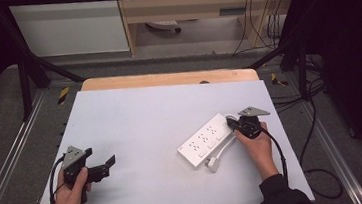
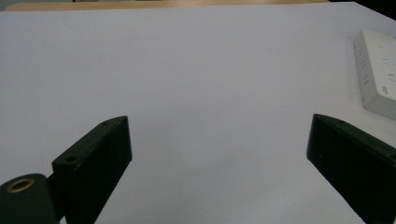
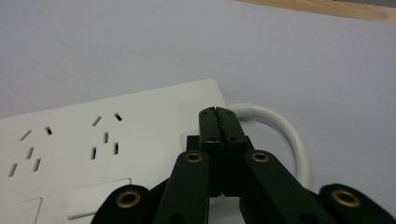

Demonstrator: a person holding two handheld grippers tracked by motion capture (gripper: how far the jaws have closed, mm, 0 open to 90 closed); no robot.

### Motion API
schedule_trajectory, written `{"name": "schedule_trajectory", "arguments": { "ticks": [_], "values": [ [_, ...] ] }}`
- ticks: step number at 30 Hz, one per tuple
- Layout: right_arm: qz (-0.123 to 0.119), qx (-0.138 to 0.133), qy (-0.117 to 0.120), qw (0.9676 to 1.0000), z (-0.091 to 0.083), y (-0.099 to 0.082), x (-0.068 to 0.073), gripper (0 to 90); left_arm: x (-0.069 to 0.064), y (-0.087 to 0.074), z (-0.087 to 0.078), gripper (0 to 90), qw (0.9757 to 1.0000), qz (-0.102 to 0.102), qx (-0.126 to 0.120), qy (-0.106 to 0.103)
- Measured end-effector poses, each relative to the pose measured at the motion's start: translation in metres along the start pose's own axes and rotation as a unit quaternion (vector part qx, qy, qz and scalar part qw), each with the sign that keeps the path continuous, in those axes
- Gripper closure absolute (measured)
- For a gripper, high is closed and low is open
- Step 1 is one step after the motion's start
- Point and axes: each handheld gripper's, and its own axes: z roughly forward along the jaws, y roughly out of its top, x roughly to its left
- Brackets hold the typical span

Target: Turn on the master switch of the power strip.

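Covering wooden table (image 1: pixel 166 78): pale sheet (image 1: pixel 141 131).

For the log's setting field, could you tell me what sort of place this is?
Probably a lab or workshop recording bench: a table under a white sheet stands inside a black metal frame, loose cables trail over the carpet, and a white power strip lies on the sheet.

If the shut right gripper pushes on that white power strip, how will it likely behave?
The power strip lies flat and is long and boxy, so it would probably slide or pivot rather than tip. Its casing looks rigid. The white cable curves loosely, so it is likely floppy and would trail behind.
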Motion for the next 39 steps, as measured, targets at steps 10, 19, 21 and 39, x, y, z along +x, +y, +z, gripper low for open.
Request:
{"name": "schedule_trajectory", "arguments": {
  "ticks": [10,19,21,39],
  "values": [
    [0.007,0.001,0.005,1.0000,0.0005,0.0002,0.0008,90.0,-0.0010,0.0001,0.0002,6.6,1.0000,0.004,-0.001,-0.002],
    [0.018,0.001,0.006,0.9998,0.0006,-0.0001,-0.0002,90.0,-0.0006,0.0001,0.0001,6.6,1.0000,0.003,-0.001,-0.002],
    [0.020,0.002,0.007,0.9998,0.0006,0.0004,0.0002,90.0,-0.0007,0.0001,0.0001,6.6,1.0000,0.005,0.000,-0.002],
    [0.019,0.002,0.003,0.9998,0.0007,0.0005,0.0012,90.0,0.0009,0.0000,-0.0006,6.8,1.0000,0.002,0.000,-0.002]
  ]
}}
